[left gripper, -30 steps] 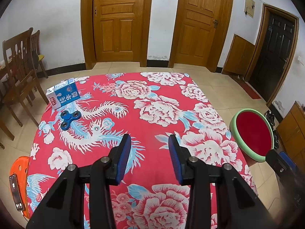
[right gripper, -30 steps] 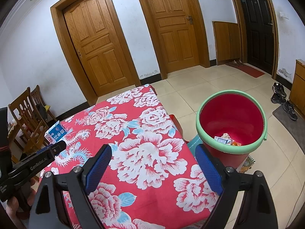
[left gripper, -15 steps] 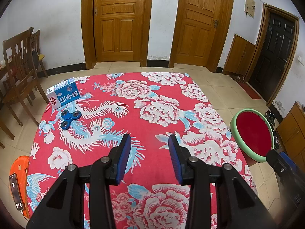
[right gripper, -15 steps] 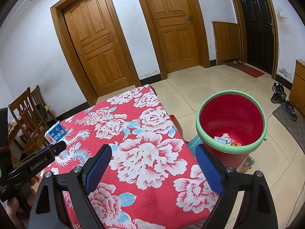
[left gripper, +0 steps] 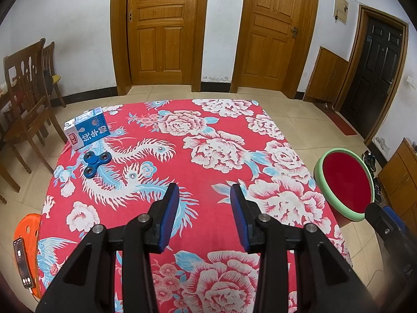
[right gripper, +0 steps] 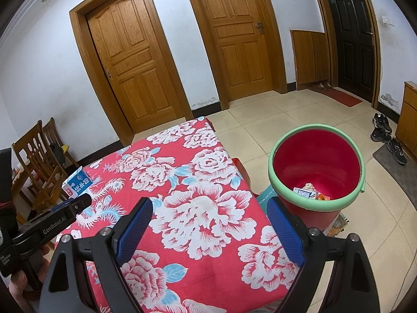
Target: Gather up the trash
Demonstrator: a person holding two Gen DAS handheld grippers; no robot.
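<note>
A blue and white milk carton [left gripper: 87,128] lies at the far left corner of the table with the red floral cloth [left gripper: 208,156]; it also shows in the right wrist view [right gripper: 77,182]. A red bin with a green rim [right gripper: 316,168] stands on the floor right of the table, with some trash inside; it shows in the left wrist view [left gripper: 345,184] too. My left gripper [left gripper: 205,195] is open and empty above the near middle of the table. My right gripper [right gripper: 208,208] is open wide and empty above the table's right side.
A blue fidget spinner [left gripper: 96,160] lies near the carton. Wooden chairs [left gripper: 26,104] stand left of the table. An orange stool with a phone [left gripper: 23,258] is at the near left. Shoes [right gripper: 388,140] and a cabinet are at the right wall.
</note>
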